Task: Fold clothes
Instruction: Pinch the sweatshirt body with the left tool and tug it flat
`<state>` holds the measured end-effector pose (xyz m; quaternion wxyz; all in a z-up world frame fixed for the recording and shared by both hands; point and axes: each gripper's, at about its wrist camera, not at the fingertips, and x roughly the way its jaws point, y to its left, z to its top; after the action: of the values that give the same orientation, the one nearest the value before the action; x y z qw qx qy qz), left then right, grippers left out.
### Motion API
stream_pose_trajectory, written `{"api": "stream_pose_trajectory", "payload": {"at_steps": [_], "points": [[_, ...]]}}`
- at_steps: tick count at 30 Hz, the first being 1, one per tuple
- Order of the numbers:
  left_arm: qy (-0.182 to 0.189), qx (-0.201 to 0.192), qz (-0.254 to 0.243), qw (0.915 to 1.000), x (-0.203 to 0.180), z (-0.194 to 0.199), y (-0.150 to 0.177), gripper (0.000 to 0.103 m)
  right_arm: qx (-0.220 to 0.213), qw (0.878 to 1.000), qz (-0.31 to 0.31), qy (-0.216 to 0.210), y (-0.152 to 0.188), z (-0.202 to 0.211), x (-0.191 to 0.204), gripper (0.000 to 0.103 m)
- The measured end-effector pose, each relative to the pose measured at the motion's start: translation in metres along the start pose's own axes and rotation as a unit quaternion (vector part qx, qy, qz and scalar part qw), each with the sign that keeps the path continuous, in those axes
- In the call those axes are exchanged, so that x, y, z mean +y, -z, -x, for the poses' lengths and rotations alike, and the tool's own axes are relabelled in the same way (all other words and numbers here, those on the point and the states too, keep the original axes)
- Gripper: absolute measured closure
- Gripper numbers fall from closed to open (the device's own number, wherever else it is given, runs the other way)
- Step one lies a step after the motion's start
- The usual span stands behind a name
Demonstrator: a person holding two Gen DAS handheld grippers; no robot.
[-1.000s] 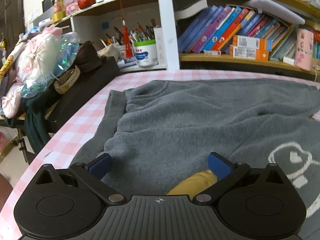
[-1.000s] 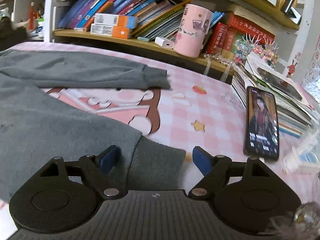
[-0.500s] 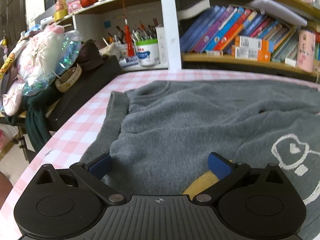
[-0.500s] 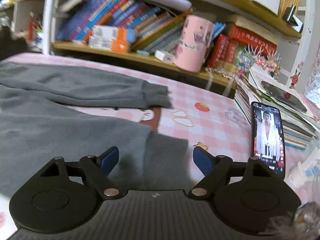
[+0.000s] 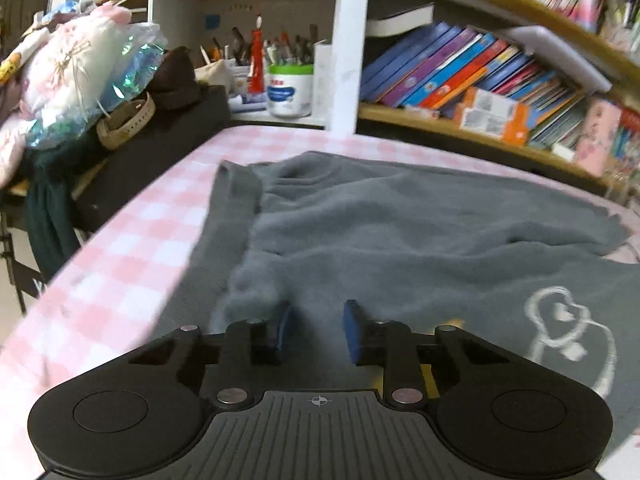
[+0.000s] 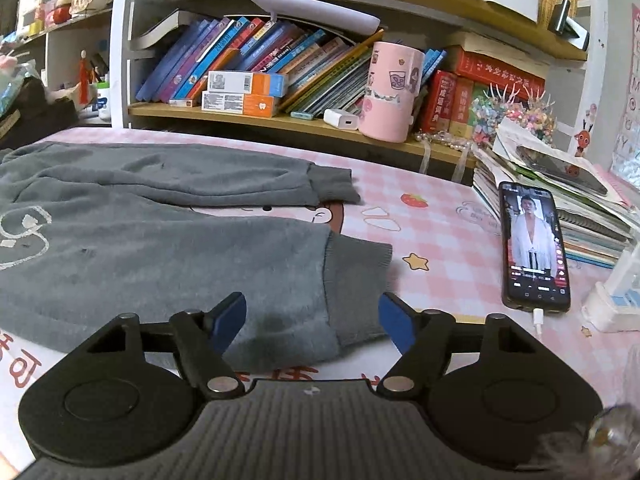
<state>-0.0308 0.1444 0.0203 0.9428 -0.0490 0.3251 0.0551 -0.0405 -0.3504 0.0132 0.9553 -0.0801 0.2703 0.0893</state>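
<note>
A grey sweatshirt [image 5: 420, 240] lies spread on the pink-checked bench [image 5: 132, 248], its long axis running side to side between both grippers. The left hand-held gripper [image 5: 318, 322] is drawn nearly closed, pinching a bunch of the fabric. The right hand-held gripper [image 6: 312, 320] stays released, straddling the near sleeve cuff [image 6: 356, 280], which lies directly ahead, left of the phone [image 6: 534, 246].

Between our fingers lies the fuzzy, matt grey fleece sweatshirt [image 6: 160, 248] with its ribbed knit cuff [image 6: 356, 280], on a smooth pink checked tablecloth [image 6: 440, 240], a glossy phone [image 6: 534, 248] right of our fingertips.
</note>
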Motion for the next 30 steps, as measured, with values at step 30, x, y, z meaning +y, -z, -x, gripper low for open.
{"api": "stream_pose_trajectory", "payload": {"at_steps": [30], "points": [[-0.047,-0.074,-0.026,0.9958,-0.013,0.050,0.004,0.060,-0.008,0.999,-0.010,-0.032,0.010,0.025,0.008,0.031]]}}
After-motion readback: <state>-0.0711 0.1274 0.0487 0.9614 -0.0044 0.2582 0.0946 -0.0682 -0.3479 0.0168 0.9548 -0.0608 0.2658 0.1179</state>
